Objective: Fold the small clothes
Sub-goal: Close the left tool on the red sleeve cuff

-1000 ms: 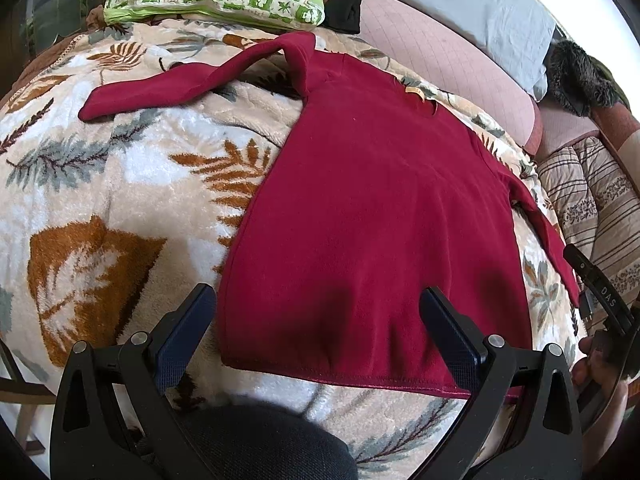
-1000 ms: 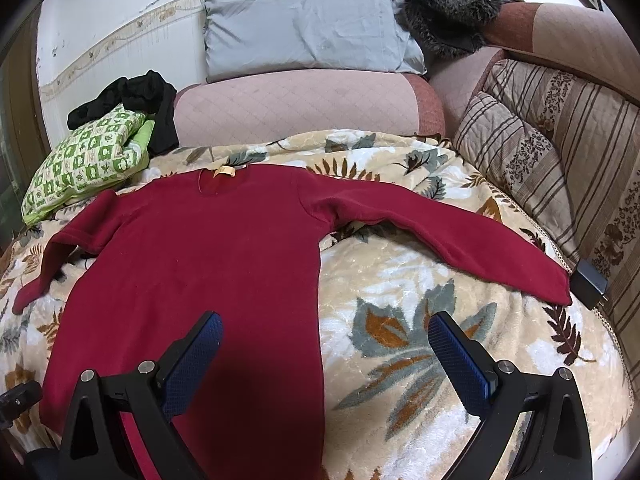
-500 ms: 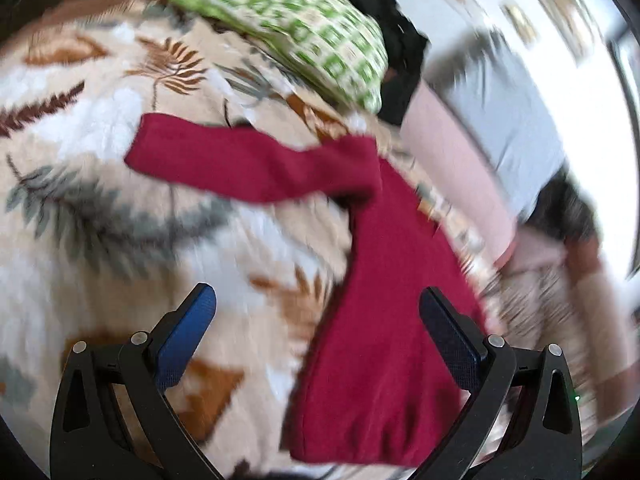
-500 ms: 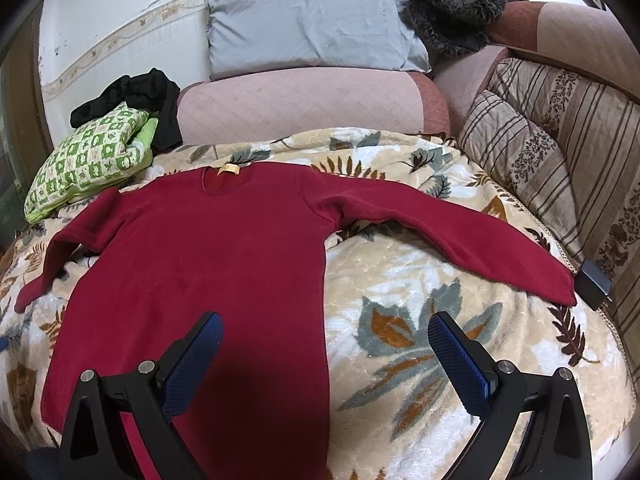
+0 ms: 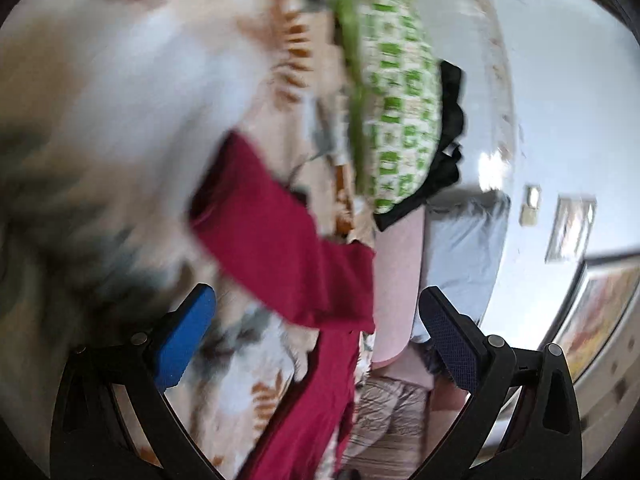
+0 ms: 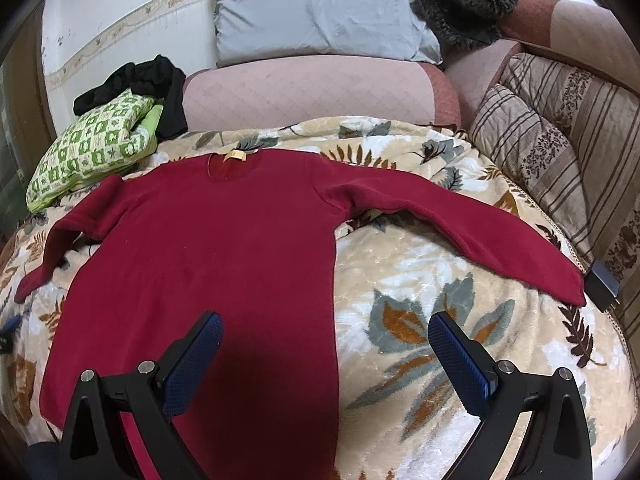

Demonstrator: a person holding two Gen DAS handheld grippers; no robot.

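One red sweater is lying flat on the leaf-print blanket, both sleeves spread out, collar toward the pink bolster. Two tools are hovering over it: the left tool and right tool are both gaping wide, gripping nothing.

Sweater lies flat on the blanket, neck toward the bolster behind. One sleeve extends right, toward the striped cushion. Checked pillow sits back-left. Another pillow rests behind the bolster.
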